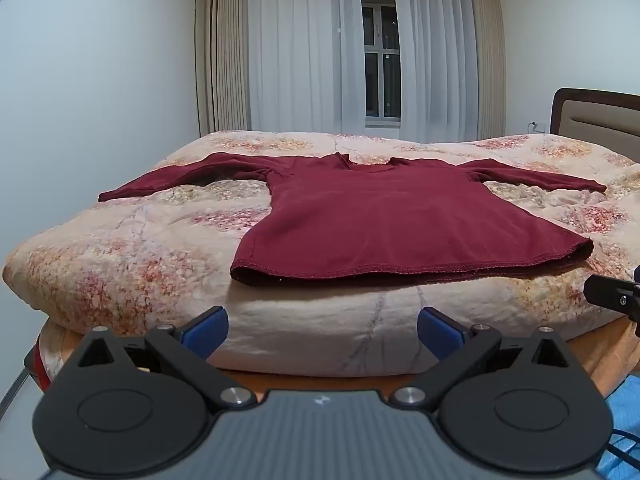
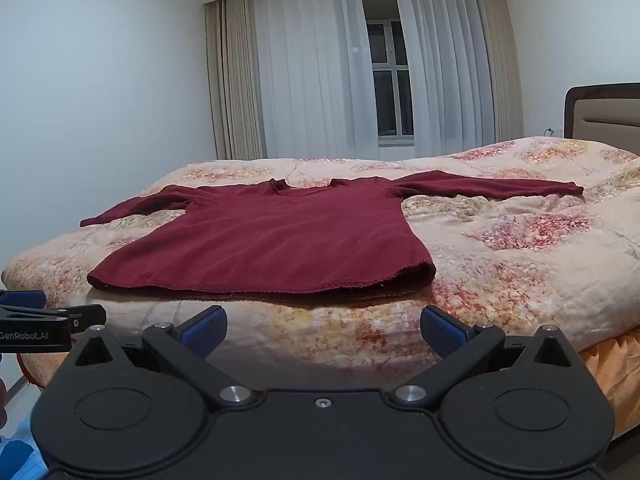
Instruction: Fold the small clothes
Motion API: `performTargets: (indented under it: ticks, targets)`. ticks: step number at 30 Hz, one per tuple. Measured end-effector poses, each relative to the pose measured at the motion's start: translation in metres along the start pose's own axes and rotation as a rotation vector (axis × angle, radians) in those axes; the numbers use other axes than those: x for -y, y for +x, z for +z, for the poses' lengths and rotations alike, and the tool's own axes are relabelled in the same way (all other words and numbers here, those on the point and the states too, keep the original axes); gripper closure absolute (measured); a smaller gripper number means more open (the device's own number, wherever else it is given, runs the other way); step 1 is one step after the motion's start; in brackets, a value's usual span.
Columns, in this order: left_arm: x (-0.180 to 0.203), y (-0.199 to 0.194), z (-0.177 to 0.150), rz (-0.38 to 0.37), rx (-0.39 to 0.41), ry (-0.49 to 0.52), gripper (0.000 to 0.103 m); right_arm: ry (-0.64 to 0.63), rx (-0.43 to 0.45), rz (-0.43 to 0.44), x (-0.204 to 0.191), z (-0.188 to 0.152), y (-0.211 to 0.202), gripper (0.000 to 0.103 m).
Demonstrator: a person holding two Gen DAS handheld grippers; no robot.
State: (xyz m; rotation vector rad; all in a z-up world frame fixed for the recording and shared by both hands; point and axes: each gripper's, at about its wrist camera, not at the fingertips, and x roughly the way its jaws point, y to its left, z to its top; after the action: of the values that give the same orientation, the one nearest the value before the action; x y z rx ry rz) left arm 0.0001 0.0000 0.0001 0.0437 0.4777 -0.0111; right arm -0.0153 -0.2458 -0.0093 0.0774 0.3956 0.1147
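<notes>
1. One dark red long-sleeved shirt (image 1: 384, 220) lies flat on a bed (image 1: 132, 264), spread open and unfolded.
2. Its hem faces the near edge of the bed; its neckline (image 1: 366, 162) points away toward the window (image 1: 380, 56). The body runs near to far, and the two sleeves stretch out sideways, one to the left (image 1: 176, 178) and one to the right (image 1: 536, 178), making the widest line across the bed.
3. The bed is covered by one quilt with a pale floral pattern in pink and orange, somewhat rumpled to the right of the shirt.
4. The left gripper (image 1: 322, 330) hovers in front of the near edge of the bed, below the hem, its blue-padded jaws wide apart and holding nothing.
5. The right gripper (image 2: 324, 330) hovers likewise before the bed edge, nearer the shirt's right corner, jaws wide apart and empty. Neither touches the shirt.
6. Behind the bed: white sheer curtains (image 2: 320, 68) parted over the dark window, beige drapes at both sides, and one padded headboard (image 2: 608, 116) at the right.
</notes>
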Motion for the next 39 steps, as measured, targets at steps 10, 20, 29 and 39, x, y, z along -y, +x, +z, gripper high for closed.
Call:
performTargets:
  ticks: [10,20,29,39]
  targets:
    - [-0.0062,0.0036,0.0035,-0.002,-0.003,0.0,0.0,0.004,0.0,0.0,0.0024,0.0024,-0.0003,0.0]
    - [-0.0022,-0.0005,0.001,0.005,0.0,0.0,0.0,-0.002,-0.005,-0.002,0.0017,-0.0006,-0.0009,0.0]
    - [-0.0019,-0.0006,-0.0002,0.006,-0.002,-0.001,0.0,-0.003,-0.009,-0.004,0.0011,-0.0014,0.0017,0.0]
    - [-0.0023,-0.0005,-0.0001,0.005,-0.002,-0.001,0.0,-0.002,-0.01,-0.004,0.0011,-0.0015,0.002,0.0]
